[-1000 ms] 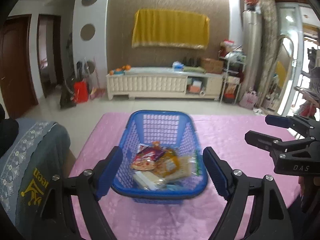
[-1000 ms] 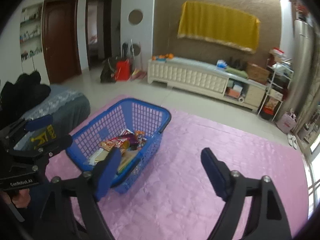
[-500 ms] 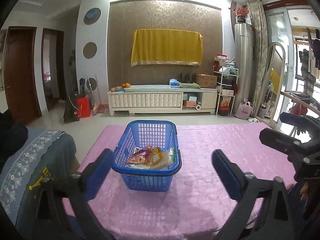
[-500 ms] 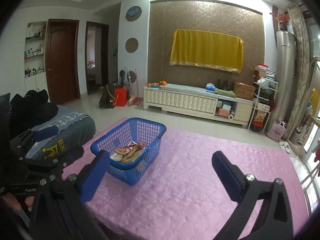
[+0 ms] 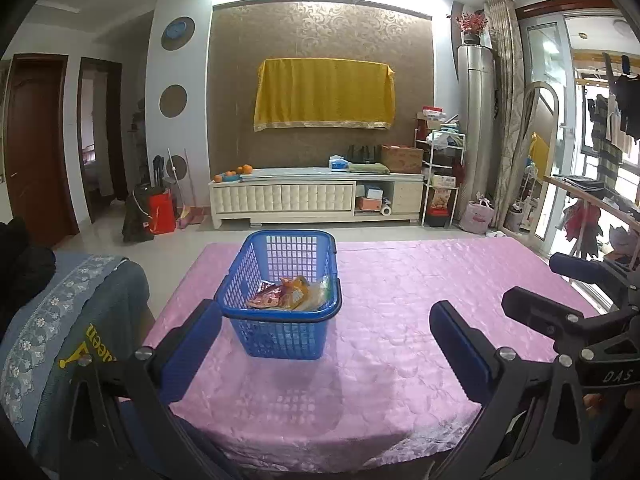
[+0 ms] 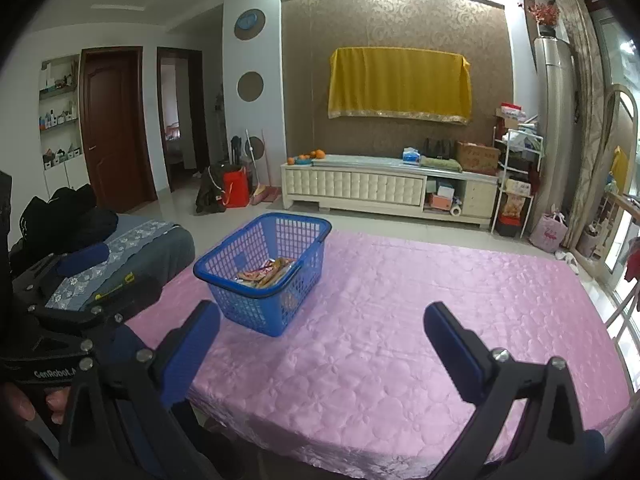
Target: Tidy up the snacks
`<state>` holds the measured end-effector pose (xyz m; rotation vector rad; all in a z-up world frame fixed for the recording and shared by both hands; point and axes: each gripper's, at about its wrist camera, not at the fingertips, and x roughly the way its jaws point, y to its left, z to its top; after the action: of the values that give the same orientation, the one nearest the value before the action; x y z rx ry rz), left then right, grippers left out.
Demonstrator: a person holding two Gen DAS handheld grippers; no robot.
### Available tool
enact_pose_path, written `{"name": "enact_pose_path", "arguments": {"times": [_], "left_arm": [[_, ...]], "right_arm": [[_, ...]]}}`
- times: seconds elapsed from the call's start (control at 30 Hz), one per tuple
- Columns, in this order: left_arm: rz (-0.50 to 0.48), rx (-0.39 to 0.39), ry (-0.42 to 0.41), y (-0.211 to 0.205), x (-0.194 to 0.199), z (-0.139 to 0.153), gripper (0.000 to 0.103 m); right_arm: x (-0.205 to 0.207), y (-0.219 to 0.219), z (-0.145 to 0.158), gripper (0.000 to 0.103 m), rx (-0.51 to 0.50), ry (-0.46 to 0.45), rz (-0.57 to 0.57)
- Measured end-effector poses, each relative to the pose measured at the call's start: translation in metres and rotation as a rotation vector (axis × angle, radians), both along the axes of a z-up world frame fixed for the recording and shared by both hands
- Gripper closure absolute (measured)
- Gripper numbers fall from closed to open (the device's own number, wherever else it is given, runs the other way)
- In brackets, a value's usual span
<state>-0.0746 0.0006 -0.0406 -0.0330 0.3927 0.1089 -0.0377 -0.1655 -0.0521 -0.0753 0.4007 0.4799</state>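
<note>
Your left gripper (image 5: 326, 344) and right gripper (image 6: 322, 342) had just spread wide, both empty. The basket (image 5: 276, 334) of snacks (image 5: 286, 298) sat ahead of them, left of the right gripper. You could read "DAS" and "GenRobot" on their bodies.

My table (image 5: 400, 320): basket (image 5: 280, 320) on its left part, snacks (image 5: 286, 298) inside; cabinet (image 5: 316, 198) far behind.

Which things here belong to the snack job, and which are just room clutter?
Job: blue basket; snack packets inside it; pink table cover; left gripper and right gripper, both open and empty.

Clutter: oranges; red bag; cardboard box; yellow cloth.
</note>
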Motion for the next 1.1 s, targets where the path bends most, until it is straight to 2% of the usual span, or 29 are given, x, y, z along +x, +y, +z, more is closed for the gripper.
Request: {"name": "enact_pose_path", "arguments": {"times": [0.5,1.1], "left_arm": [[-0.028,0.022,-0.003,-0.007,-0.007,0.002,0.0],[-0.032,0.01,0.016,-0.008,-0.007,-0.001,0.0]], "right_arm": [[-0.009,-0.005,-0.004,0.0,0.002,0.003,-0.024],[-0.014,-0.005,-0.004,0.0,0.003,0.004,-0.026]]}}
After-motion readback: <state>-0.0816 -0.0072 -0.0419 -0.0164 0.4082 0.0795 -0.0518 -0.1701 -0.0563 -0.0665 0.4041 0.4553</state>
